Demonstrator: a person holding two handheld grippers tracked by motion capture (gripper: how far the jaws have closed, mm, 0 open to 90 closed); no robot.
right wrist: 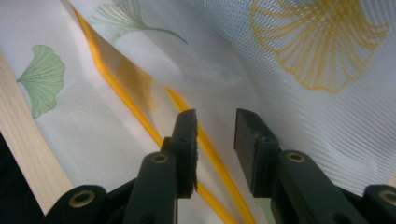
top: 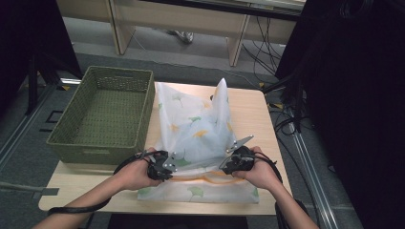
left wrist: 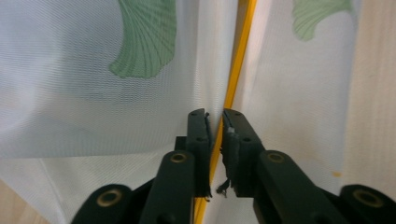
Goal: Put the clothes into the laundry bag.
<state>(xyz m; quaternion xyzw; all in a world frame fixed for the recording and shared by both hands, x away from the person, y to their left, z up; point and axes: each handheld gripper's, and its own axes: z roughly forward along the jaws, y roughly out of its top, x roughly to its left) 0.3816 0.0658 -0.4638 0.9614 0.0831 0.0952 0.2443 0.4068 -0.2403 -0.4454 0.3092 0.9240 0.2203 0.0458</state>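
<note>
From the high view, a sheer white mesh bag with ginkgo-leaf print [top: 198,138] lies on the pale wooden table [top: 253,109] beside a green woven basket [top: 107,112], near edge lifted apparently for opening or folding; the left gripper [left wrist: 215,122] pinches its yellow-trimmed layer nearly closed, and the right gripper [right wrist: 215,122] stands part-open holding nothing.

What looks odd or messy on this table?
The cloth lies rumpled, one corner sticking up in a peak near the far edge. The left gripper has frayed jaw pads with loose threads. The basket overhangs the table's left edge.

No lettering, label, brand or number can be read anywhere; the white mesh bag [top: 200,129] carries only printed ginkgo leaves.
</note>
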